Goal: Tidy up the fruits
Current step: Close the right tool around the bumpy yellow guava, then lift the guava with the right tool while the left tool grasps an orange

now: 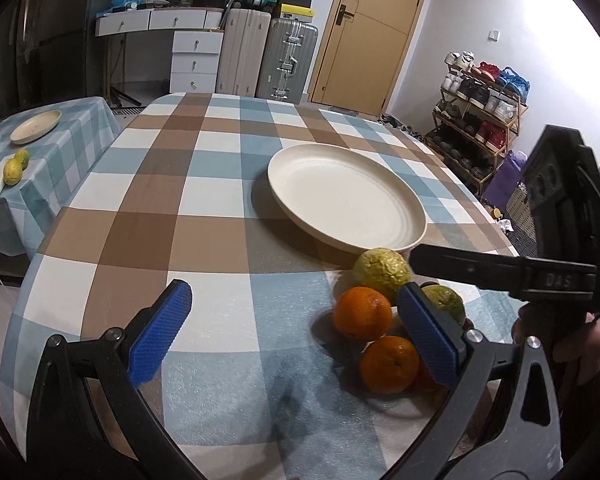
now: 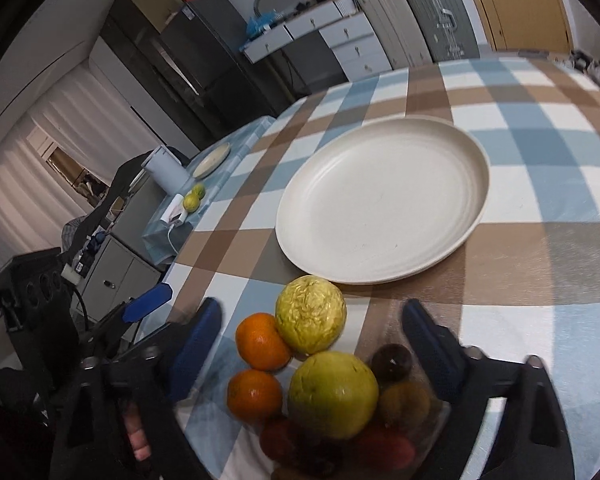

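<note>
While both grippers' jaws are held open and empty over the heaped fruit pile (image 2: pixel 320 384) on the checked-cloth desk (image 1: pixel 220 184), just before the empty cream round plate (image 2: pixel 384 200), neighbouring fruit could be knocked rolling by a careless closing.

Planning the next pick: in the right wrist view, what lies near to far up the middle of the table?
Smooth green fruit → wrinkled yellow-green fruit → empty cream plate → bare checked tablecloth.
</note>
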`<state>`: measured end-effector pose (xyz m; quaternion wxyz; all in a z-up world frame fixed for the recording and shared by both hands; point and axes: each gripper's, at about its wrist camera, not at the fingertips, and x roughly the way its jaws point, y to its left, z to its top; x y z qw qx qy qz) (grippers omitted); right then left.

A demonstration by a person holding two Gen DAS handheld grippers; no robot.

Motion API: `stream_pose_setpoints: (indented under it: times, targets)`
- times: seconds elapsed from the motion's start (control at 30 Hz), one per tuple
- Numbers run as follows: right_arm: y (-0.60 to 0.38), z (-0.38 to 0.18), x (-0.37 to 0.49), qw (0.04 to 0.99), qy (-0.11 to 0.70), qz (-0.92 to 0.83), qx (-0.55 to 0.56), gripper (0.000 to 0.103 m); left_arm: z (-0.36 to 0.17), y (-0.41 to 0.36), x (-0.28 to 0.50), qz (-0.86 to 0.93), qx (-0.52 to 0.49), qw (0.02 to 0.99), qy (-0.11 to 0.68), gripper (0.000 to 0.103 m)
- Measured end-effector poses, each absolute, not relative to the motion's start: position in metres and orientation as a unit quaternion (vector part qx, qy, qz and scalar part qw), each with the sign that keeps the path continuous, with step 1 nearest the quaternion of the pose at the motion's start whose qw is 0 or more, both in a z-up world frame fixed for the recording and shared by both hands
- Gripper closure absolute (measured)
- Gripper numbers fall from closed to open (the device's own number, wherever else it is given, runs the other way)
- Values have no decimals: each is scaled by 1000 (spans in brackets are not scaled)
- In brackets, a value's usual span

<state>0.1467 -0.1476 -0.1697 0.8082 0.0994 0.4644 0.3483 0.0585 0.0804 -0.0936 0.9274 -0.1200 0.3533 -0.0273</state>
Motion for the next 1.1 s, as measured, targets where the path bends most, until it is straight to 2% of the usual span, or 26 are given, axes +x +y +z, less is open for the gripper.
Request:
stream_pose_setpoints:
  times: [0.2,0.3,0.37,0.43,0.5,0.6,0.63,1.1]
  targets:
    - [-137,-183,159,797,488,343,92,16,-99,89,65,-32,-123,926,356,1]
    - [-133,-188,163,791,497,345,91,22,-103,92,71,-35,-127,924,359,1]
    - [-130,-190,165,787,502,347,90,26,-104,92,73,-38,-130,923,361,1]
    - [-127,-193,167,782,510,348,87,38,-106,92,78,-42,-132,922,363,1]
    - [-126,-194,167,781,513,346,83,39,-108,92,80,-44,-132,921,365,1]
    - [-127,-193,168,777,516,350,90,54,-111,91,84,-45,-133,918,370,1]
    - [-127,-193,169,773,517,355,93,56,-112,90,85,-46,-133,918,372,1]
    - [-138,-187,159,772,496,379,121,56,-119,79,94,-57,-142,905,396,1]
